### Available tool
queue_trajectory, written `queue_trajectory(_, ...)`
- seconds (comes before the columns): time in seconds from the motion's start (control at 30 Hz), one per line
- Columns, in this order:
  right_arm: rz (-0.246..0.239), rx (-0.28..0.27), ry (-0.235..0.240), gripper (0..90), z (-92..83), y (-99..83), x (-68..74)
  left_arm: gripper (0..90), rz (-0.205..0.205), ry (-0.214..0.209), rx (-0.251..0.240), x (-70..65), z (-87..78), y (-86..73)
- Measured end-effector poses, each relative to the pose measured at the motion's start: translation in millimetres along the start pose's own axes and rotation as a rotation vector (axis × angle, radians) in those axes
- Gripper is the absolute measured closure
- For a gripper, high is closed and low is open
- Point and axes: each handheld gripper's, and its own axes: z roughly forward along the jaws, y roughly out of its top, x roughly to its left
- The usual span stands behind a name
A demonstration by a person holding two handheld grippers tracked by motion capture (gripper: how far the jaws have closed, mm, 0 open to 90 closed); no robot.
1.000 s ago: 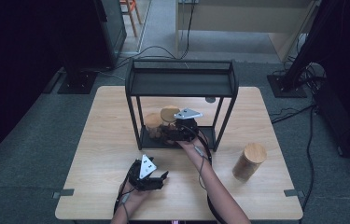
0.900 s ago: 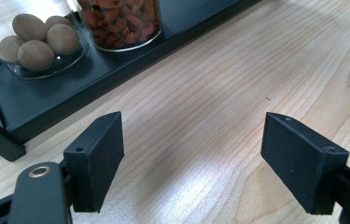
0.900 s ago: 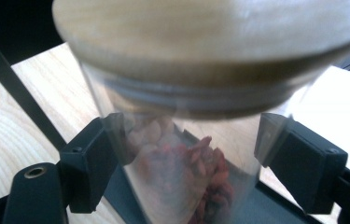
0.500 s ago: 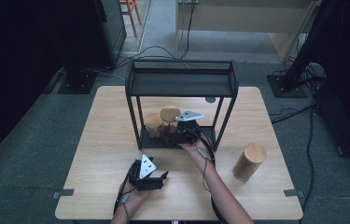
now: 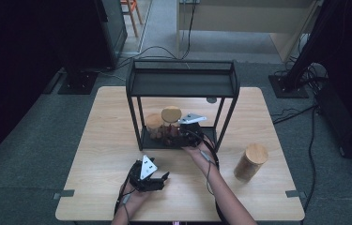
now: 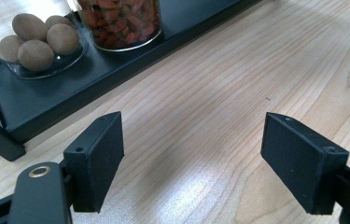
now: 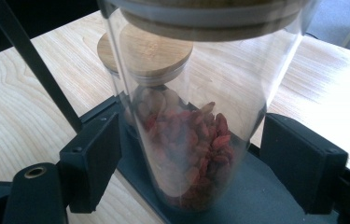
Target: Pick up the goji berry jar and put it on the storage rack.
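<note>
Nothing has shifted since the earlier frame: the right claw stays spread around the berry jar on the rack's bottom shelf at the tabletop's centre without pressing it, while the left claw, at 7 o'clock from the jar, stays parted over bare wood.

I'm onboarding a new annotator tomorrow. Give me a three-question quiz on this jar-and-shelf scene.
1. True or false: the left gripper holds a jar.
2. What fills the jar between the right gripper's jaws? A) red berries B) coffee beans C) rice
3. How many jars stand on the shelf's bottom tray, and how many outside it on the table?

Key
1. False: its jaws are open over bare table.
2. A
3. Two on the tray; one lidded jar on the table to the shelf's right.
</note>
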Motion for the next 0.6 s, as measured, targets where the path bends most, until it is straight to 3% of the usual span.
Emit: queue_trajectory(0.6, 0.009, 0.018, 0.019, 20.7, -12.7, -11.2, -0.4, 21.6, 0.001, 0.001, 0.001, 0.0, 0.0, 0.0)
